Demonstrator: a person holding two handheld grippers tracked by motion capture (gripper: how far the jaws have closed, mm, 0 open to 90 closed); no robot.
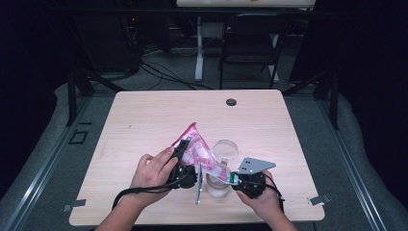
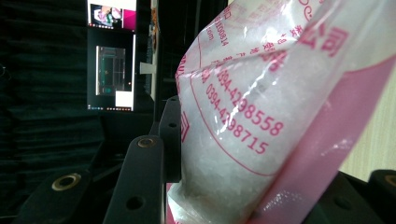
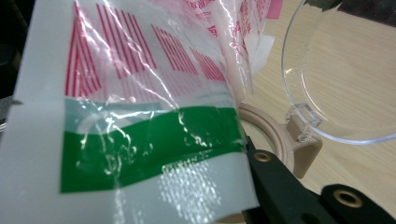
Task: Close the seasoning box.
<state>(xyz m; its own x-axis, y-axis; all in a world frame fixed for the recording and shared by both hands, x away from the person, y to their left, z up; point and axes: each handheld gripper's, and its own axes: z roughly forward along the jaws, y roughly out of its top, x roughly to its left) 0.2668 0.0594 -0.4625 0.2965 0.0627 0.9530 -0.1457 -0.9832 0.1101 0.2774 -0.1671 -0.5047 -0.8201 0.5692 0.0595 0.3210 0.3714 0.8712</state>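
Both tools clamped the pink-printed bag [image 1: 199, 153] of white crystals: left tool [image 1: 182, 163] on its upper body, right tool [image 1: 239, 180] on the lower corner, tilted over the open jar [image 1: 217, 185] near the counter's [image 1: 144, 115] front edge. Risk: mouth offset from rim, so crystals could spill; hinged clear lid [image 1: 225, 149] might crowd the pour.

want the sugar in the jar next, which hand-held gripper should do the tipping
Probably the left hand-held gripper: it clamps the full upper end of the bag, so raising it pours. The right hand-held gripper already pins the bag's lower end over the open jar.
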